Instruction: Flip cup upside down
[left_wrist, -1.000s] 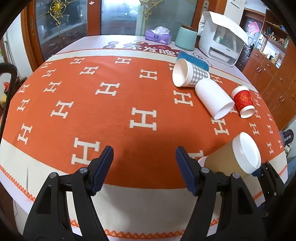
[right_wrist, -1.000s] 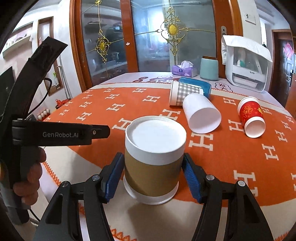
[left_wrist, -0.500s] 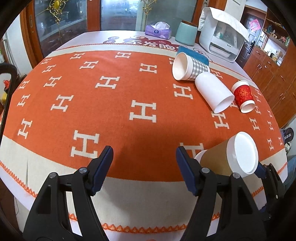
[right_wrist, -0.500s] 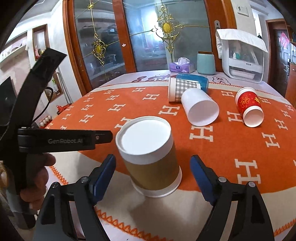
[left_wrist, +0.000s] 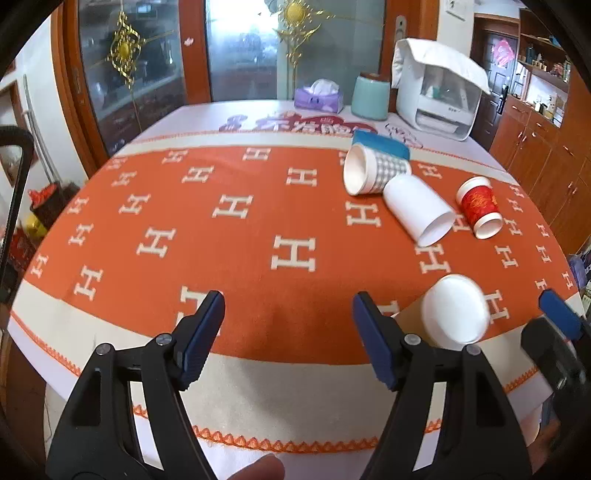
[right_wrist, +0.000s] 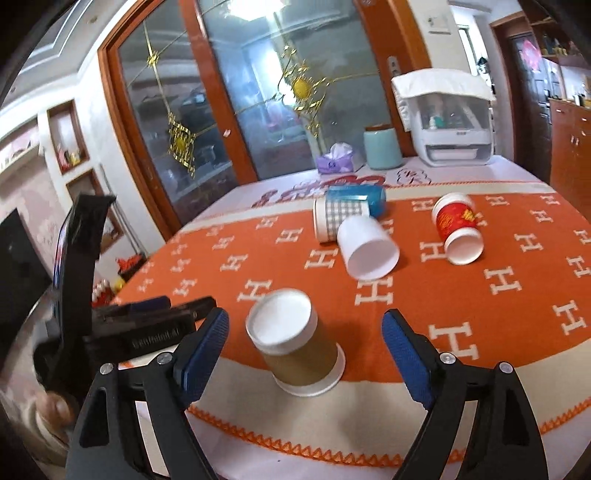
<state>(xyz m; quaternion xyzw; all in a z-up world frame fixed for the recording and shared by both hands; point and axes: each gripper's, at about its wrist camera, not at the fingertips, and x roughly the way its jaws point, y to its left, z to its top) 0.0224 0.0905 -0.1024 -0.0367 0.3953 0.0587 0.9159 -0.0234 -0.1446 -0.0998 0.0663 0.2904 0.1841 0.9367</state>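
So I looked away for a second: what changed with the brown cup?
The right claw let go of the brown cup, opened wide and backed away; the cup stands upside down near the cloth's edge. The left claw stayed open, and the three tipped cups stayed put.

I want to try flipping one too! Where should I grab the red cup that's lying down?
Grab the red cup around its middle, squeezing the two long curved sides. It lies on its side with the open mouth facing you, so bring the right hand-held gripper down from above, across the cup. The white cup beside it leaves room.
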